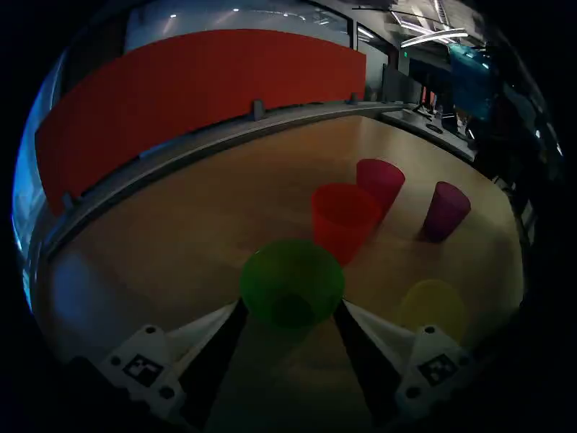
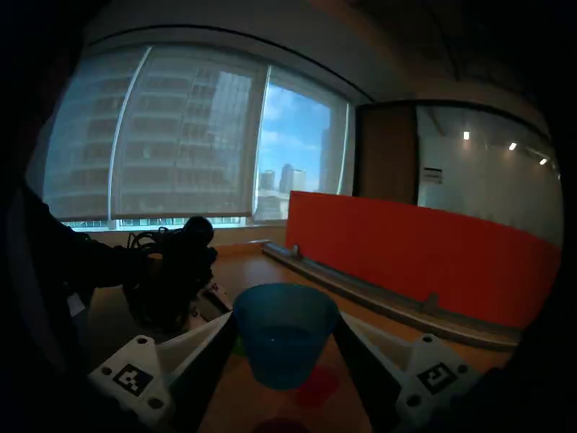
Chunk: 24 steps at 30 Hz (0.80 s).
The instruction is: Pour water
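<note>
Water [image 2: 285, 345] is apparently sitting in the blue cup [image 2: 285, 310], clamped level at 6 o'clock in the right tool [image 2: 285, 321] against spilling; the left tool [image 1: 291, 309] is clamping the green cup [image 1: 292, 278], likely as receiver.

Beyond the held cup [image 1: 291, 283], three cups [image 1: 345, 216] stand on the tabletop [image 1: 180, 231] at one to two o'clock; a fourth cup [image 1: 433, 307] at three.

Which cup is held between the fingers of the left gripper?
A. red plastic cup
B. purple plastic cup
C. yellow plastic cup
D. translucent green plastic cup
D: in the left gripper view, both fingers of the left gripper press on the sides of the translucent green plastic cup.
</note>
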Available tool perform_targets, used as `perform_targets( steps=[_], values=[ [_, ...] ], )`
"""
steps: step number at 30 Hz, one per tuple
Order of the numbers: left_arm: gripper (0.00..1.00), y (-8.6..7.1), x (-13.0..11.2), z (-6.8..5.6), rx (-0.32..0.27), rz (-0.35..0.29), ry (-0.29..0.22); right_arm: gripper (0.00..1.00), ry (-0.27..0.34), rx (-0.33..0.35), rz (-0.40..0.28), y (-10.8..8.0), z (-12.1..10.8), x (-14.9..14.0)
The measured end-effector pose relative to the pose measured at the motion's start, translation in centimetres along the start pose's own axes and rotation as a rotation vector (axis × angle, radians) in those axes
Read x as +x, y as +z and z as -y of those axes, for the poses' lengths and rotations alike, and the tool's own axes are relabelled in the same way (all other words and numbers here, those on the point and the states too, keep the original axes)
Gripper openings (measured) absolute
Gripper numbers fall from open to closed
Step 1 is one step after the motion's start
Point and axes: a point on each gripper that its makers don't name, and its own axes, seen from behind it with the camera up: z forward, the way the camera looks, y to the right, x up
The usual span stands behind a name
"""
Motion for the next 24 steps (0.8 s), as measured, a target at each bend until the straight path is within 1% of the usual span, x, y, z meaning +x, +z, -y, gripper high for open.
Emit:
perform_targets(
  steps=[6, 11, 18, 24],
  values=[
    [0.85, 0.7, 0.0, 0.0, 0.004, 0.007, -0.003, 0.92, 0.003, -0.002, 0.001, 0.0, -0.2, -0.2],
    [0.84, 0.9, 0.2, 0.1, 0.012, 0.008, -0.004, 0.92, 0.006, -0.006, 0.000, -0.2, -0.3, -0.3],
    [0.82, 0.8, 0.3, 0.2, 0.015, 0.006, -0.004, 0.92, 0.013, -0.009, -0.003, -0.4, -0.4, -0.4],
    [0.82, 0.3, 1.0, 0.3, 0.023, -0.018, 0.003, 0.92, 0.019, -0.015, -0.006, -0.7, -0.6, -0.3]
  ],
)
